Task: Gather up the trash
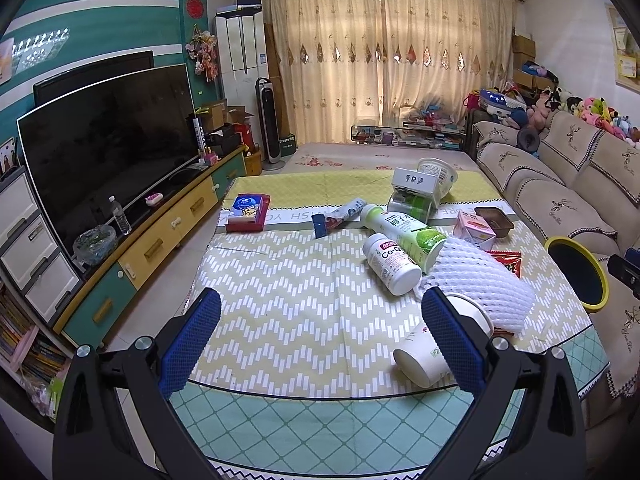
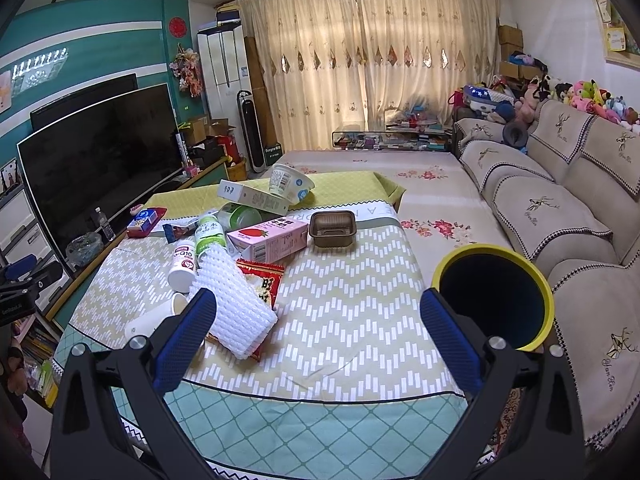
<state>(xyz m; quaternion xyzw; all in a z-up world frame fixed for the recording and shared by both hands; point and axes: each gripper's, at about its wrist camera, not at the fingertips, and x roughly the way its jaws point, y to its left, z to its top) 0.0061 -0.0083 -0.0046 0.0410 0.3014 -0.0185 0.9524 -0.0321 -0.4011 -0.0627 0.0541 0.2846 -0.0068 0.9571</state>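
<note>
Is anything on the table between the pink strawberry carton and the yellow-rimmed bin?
Nothing visible. Bare tablecloth lies between the pink carton and the bin; the brown tray sits beside the carton, farther back.

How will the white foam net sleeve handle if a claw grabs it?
The foam net looks soft and light, so it probably squashes under pinch. Lying across the red packet and beside the paper cup, it may drag them along.
</note>
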